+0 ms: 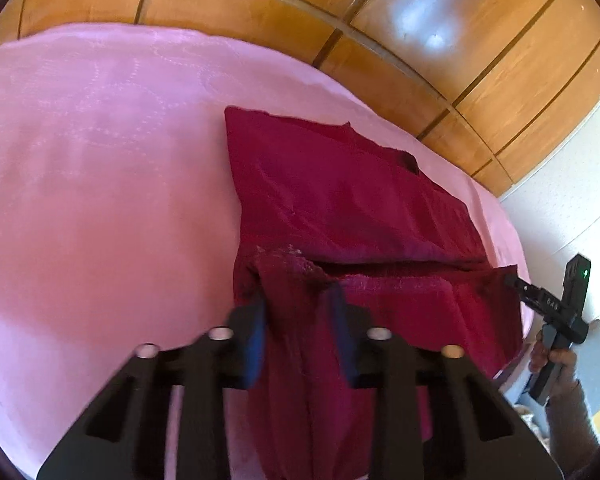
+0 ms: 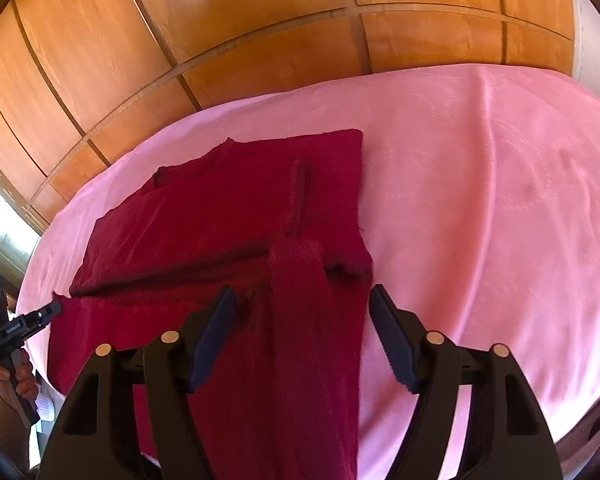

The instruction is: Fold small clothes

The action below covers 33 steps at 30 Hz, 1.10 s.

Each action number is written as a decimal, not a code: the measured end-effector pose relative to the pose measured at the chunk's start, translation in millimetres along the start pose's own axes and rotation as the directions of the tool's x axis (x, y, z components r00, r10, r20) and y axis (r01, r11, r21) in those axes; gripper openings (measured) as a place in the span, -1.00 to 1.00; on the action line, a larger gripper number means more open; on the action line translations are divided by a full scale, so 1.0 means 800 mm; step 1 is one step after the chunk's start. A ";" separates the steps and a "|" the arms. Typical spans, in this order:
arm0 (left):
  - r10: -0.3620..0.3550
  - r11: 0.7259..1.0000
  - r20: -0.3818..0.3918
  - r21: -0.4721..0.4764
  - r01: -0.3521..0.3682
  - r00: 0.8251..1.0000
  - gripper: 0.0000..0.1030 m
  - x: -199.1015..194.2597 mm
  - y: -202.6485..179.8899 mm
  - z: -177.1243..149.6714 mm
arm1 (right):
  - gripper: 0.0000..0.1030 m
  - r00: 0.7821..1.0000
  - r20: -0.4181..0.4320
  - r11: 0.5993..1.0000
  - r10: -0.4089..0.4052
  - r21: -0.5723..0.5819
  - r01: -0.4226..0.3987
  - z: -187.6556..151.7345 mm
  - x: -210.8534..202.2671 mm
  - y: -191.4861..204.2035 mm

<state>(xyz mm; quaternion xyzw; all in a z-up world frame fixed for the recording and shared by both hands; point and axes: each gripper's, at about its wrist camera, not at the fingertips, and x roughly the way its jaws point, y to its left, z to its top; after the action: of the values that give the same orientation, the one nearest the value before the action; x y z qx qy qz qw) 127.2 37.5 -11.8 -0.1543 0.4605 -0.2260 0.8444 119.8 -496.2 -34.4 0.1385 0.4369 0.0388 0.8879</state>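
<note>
**One-sided hold may drag the fold askew**

The red top (image 1: 340, 200) lies spread on the pink bed (image 1: 100, 160), neck opening (image 1: 410, 162) toward the far edge and hem end at the near edge, where part of it runs down past both cameras.

The left gripper (image 1: 296, 312) has its pads pressed against a bunched ridge of hem cloth and appears to be clamping it. The right gripper (image 2: 304, 320) stands with its jaws wide apart. A hump of fabric sits between them, and the outer finger (image 2: 392, 332) is clear of it, so on that side nothing is held.

The main risk is likely unevenness. If the left side lifts while the right has no grip, the hem would probably twist and pull the flat body out of square. The bunched wad in the left gripper may also carry several layers, which would leave a lumpy crease. Knit cloth is limp, so a shallow pinch on the right could slip free partway. Cloth over the near edge may slide further off the bed.
</note>
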 end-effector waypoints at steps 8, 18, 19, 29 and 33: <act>0.014 0.997 0.099 0.071 -0.021 0.995 -0.88 -0.046 -0.015 -0.014 | -0.87 0.999 -0.004 0.990 -0.046 -0.132 0.045 -0.014 -0.024 0.022; -0.034 0.983 0.268 0.181 -0.016 0.963 -0.88 -0.103 -0.054 0.037 | -0.88 0.986 0.166 0.995 0.035 -0.097 -0.019 0.054 -0.075 0.034; -0.020 0.982 0.285 0.184 -0.034 0.958 -0.88 -0.097 -0.055 0.054 | -0.88 0.985 0.172 0.996 0.030 -0.093 -0.014 0.063 -0.071 0.032; 0.105 0.970 0.292 0.180 -0.163 0.951 -0.88 0.000 -0.045 0.186 | -0.88 0.983 0.177 0.999 -0.037 0.003 0.037 0.178 0.032 0.012; 0.180 0.962 0.242 0.157 -0.222 0.953 -0.88 0.057 -0.032 0.216 | -0.88 0.987 0.126 0.995 -0.098 0.005 0.098 0.197 0.092 0.008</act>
<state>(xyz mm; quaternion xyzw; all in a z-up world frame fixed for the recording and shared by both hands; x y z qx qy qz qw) 289.2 1.0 58.7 -0.0533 0.3522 -0.1609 0.9205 289.4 -509.3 2.1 0.1185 0.3863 -0.0134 0.9146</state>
